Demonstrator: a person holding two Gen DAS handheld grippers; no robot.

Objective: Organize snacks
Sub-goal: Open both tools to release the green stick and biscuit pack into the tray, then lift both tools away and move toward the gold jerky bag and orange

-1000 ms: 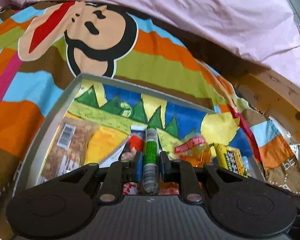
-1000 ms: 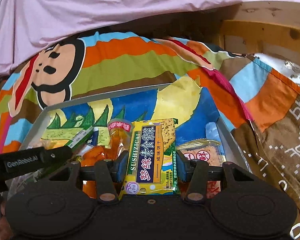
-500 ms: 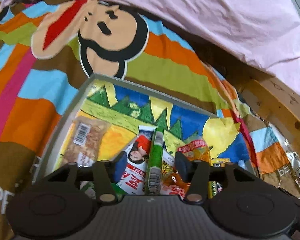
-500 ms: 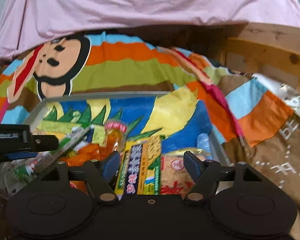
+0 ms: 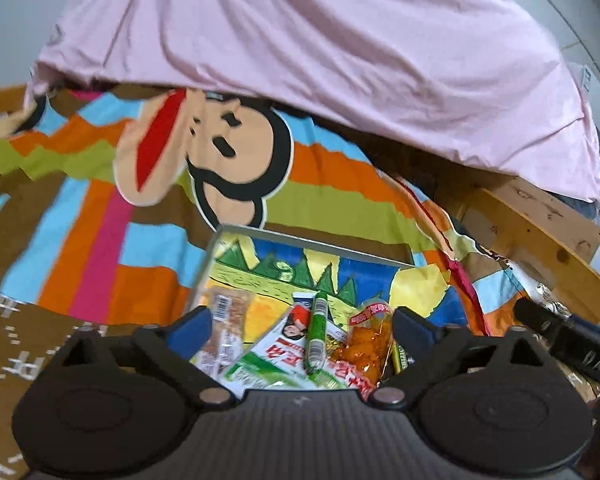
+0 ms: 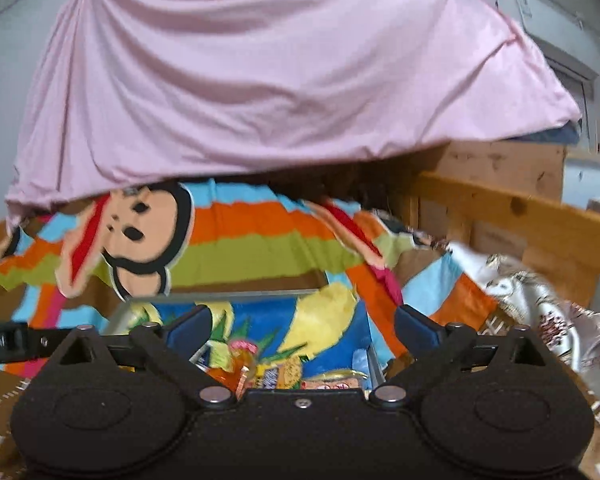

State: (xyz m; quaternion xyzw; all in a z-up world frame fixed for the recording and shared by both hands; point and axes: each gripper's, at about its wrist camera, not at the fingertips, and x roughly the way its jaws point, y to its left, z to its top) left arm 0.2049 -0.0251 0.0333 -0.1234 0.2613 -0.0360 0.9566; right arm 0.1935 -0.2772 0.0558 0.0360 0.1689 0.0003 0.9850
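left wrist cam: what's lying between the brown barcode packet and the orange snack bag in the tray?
In the left wrist view, between the brown barcode packet and the orange snack bag lie a red-and-white packet and, on top of it, a green stick snack.

Striped cartoon-monkey bedspread [image 5: 228, 168], pink sheet [image 6: 284, 72] draped above, wooden frame [image 6: 540, 216], possibly white wall.
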